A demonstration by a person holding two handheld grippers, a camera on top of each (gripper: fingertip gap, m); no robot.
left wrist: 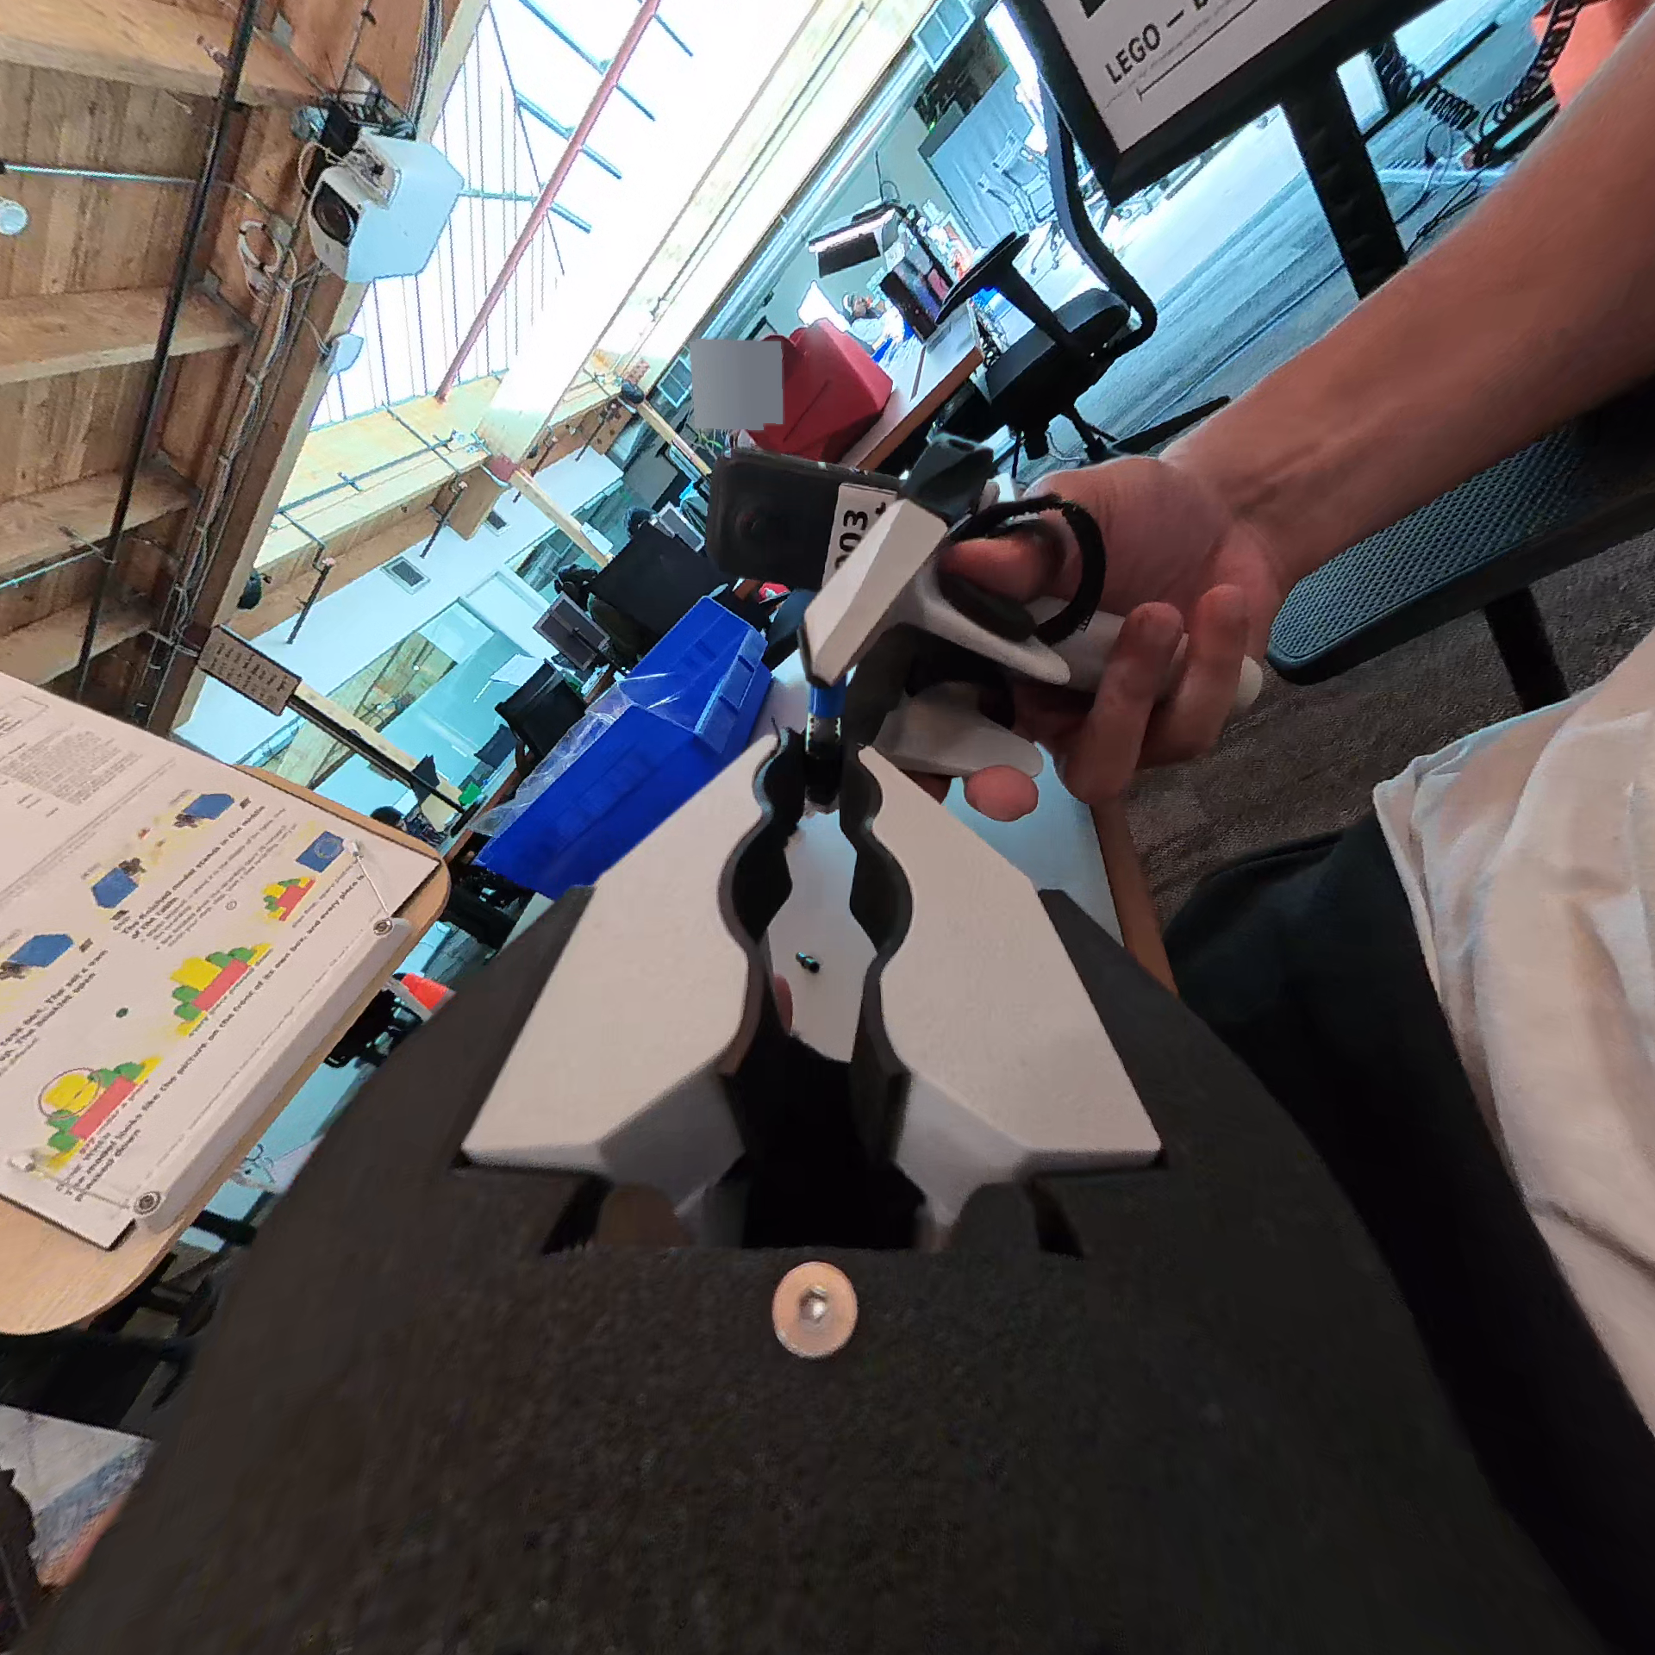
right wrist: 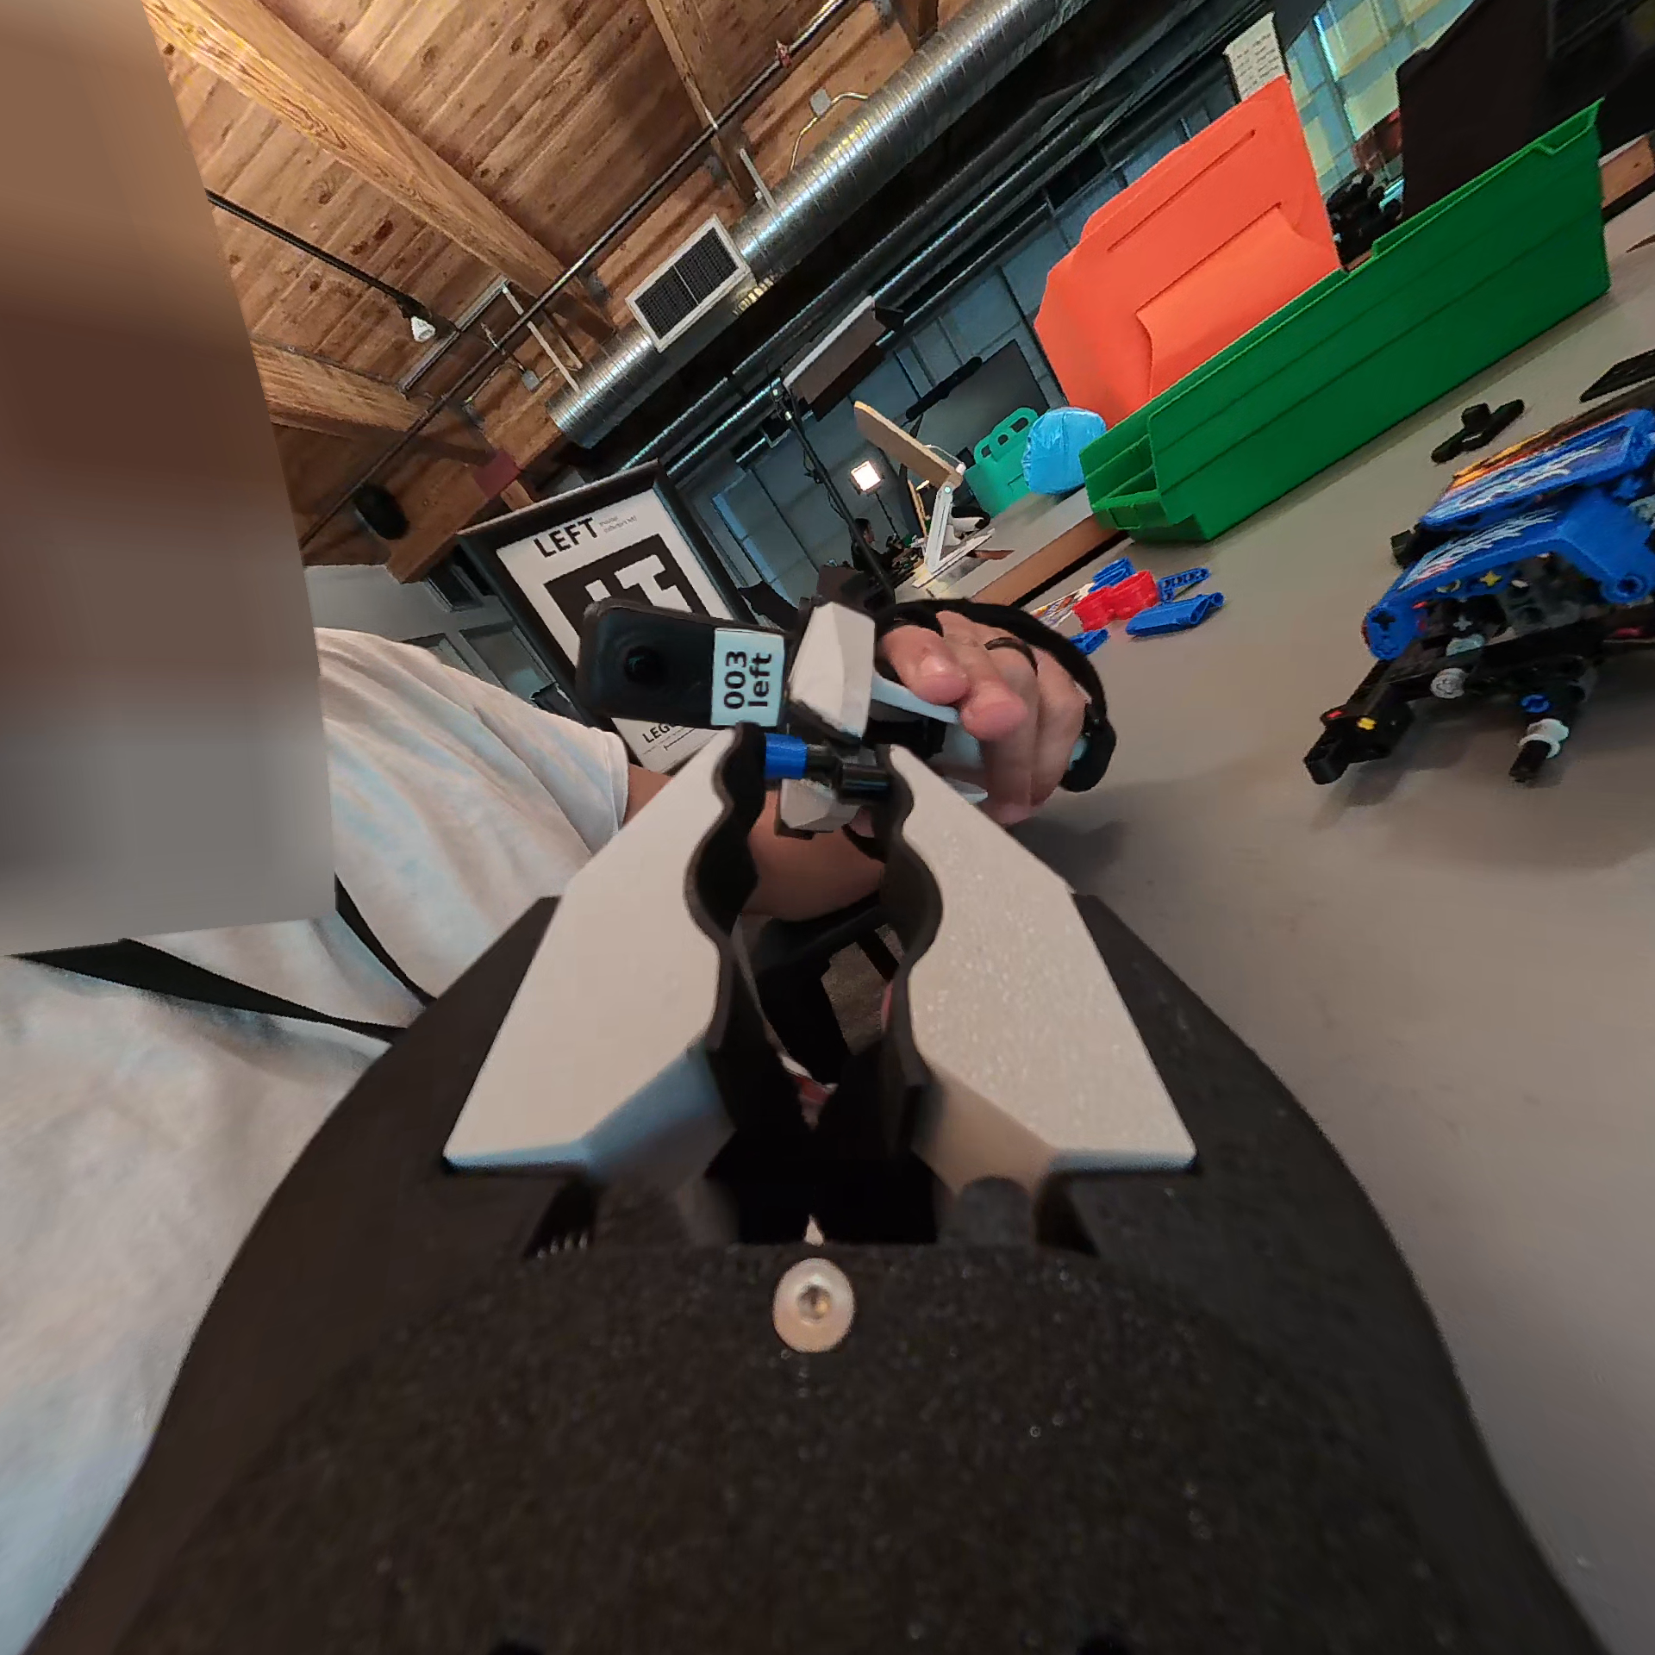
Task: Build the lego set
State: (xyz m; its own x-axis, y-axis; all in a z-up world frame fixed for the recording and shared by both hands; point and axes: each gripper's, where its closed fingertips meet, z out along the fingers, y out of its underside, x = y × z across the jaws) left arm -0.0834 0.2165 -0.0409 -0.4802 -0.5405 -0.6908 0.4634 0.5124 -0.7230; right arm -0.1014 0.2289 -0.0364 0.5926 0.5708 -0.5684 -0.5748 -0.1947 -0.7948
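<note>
both grippers, left [left wrist: 819, 761] and right [right wrist: 819, 770], tip to tip, each clenched on 1 small blue-and-black pin [right wrist: 810, 764]

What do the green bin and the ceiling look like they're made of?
Green bin: likely moulded plastic, going by its uniform saturated colour, smooth faces and stepped rim. Ceiling: wood planks and beams, with visible grain and knots, in a warm brown finish.

A shared workshop-office. Timber ceiling [right wrist: 448, 134], ducting [right wrist: 806, 206], desks, office chairs [left wrist: 1066, 340]. Parts bins [right wrist: 1361, 376] crowd the table [right wrist: 1299, 896].
</note>
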